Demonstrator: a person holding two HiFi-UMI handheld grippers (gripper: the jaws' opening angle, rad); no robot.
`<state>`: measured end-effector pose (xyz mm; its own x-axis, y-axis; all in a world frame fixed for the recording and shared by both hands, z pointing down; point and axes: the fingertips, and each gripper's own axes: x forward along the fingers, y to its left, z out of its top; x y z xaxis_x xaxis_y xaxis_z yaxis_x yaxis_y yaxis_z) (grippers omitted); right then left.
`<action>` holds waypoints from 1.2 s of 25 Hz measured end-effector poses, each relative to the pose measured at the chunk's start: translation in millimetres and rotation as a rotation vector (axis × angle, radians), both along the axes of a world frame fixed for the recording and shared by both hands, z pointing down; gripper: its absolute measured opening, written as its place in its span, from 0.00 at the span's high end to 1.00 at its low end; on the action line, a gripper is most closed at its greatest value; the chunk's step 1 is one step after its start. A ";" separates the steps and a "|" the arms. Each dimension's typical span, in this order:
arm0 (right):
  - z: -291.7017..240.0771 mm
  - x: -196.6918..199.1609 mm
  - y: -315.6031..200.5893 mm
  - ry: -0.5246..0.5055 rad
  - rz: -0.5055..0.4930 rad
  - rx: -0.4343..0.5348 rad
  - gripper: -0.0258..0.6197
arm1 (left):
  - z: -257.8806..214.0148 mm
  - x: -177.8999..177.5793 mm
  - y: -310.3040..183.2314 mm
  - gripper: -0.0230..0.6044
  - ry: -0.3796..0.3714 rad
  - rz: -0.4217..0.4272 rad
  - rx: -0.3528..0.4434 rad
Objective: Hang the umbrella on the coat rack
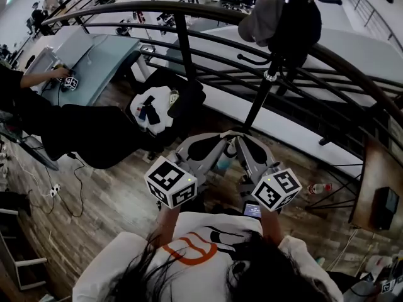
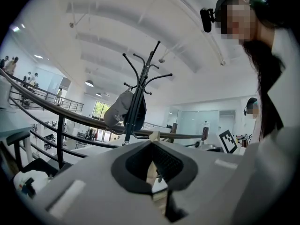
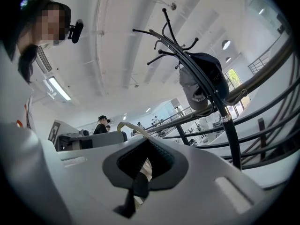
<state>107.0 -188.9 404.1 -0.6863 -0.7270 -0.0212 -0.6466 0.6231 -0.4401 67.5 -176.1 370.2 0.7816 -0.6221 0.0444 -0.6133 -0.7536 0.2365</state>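
Biggest thing out there is the curved black railing, sweeping across from 9 to 3 o'clock. Just in front of it stands the coat rack, at 1 o'clock from the person. It already carries a dark bag and a grey cap, while several upper hooks look free. That's presumably why both hand-held grippers tilt up toward it.

Down at the centre, the left hand-held gripper and the right hand-held gripper sit tip to tip at chest level, sharing one load. That's the umbrella, held low and well apart from the rack.

In the left gripper view, the jaws are pressed onto a pale beige part of it. In the right gripper view, the jaws pinch it too, with a dark strap caught alongside and a curved beige handle poking out past the tips. Two grips probably keep it steady for the lift.

As for writing, the cap shows print too small to read. The marker cubes carry only black-and-white squares.
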 end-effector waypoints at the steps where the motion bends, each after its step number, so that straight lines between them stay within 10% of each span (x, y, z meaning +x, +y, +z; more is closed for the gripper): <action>1: -1.7 -0.7 -4.2 0.000 0.007 0.007 0.93 | -1.1 -2.1 -4.4 0.96 0.002 0.007 0.005; 30: -123.9 -30.0 -180.9 0.116 0.373 0.240 0.93 | -122.2 -32.6 -206.6 0.96 0.077 0.448 0.302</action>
